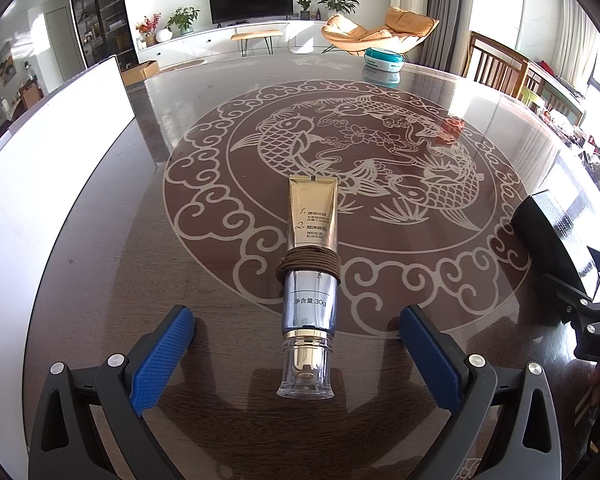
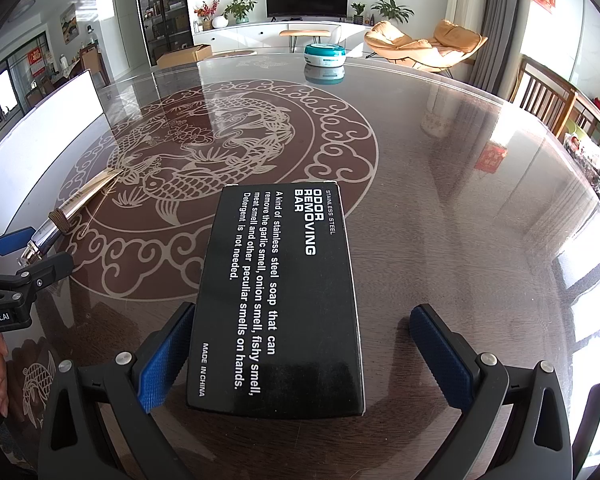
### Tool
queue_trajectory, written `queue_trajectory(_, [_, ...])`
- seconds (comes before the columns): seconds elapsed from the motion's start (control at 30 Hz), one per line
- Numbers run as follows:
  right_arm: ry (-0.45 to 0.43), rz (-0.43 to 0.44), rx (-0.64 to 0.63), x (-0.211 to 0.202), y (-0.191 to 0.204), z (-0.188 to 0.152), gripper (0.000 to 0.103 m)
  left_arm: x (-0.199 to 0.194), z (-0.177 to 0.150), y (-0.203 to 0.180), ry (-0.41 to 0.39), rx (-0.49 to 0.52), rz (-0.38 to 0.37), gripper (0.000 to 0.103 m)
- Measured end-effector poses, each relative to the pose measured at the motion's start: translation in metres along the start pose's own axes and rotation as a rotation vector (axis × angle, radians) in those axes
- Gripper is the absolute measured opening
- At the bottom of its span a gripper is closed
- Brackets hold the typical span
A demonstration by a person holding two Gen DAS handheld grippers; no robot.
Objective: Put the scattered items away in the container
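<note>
A gold and silver cosmetic tube (image 1: 309, 280) with brown hair bands wrapped round its middle lies on the dark table, clear cap toward me. My left gripper (image 1: 296, 356) is open, its blue fingers on either side of the cap end, not touching. A black odor removing bar box (image 2: 278, 300) lies flat between the fingers of my open right gripper (image 2: 300, 352); the left finger is at its edge, the right finger stands apart. The tube (image 2: 74, 208) and the left gripper also show at the left of the right wrist view. The box (image 1: 552, 236) shows at the right of the left wrist view.
A white container wall (image 1: 56, 152) stands at the table's left side; it also shows in the right wrist view (image 2: 52, 120). A teal and white round item (image 1: 383, 58) sits at the far edge. Wooden chairs (image 1: 496, 64) stand at the right.
</note>
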State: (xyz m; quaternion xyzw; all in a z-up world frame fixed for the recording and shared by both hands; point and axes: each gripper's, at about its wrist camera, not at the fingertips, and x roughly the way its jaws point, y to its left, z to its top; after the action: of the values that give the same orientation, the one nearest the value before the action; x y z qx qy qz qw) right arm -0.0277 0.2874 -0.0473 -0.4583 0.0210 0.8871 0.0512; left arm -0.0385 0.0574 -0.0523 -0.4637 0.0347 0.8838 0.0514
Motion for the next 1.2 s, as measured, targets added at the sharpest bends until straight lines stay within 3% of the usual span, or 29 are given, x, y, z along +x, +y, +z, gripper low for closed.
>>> queue_trajectory(1.2, [0.0,0.0,0.0,-0.0007,0.0003,-0.0001,0.103,-0.0008,0.0005,-0.0001,0.002,-0.007,0.002,0.103])
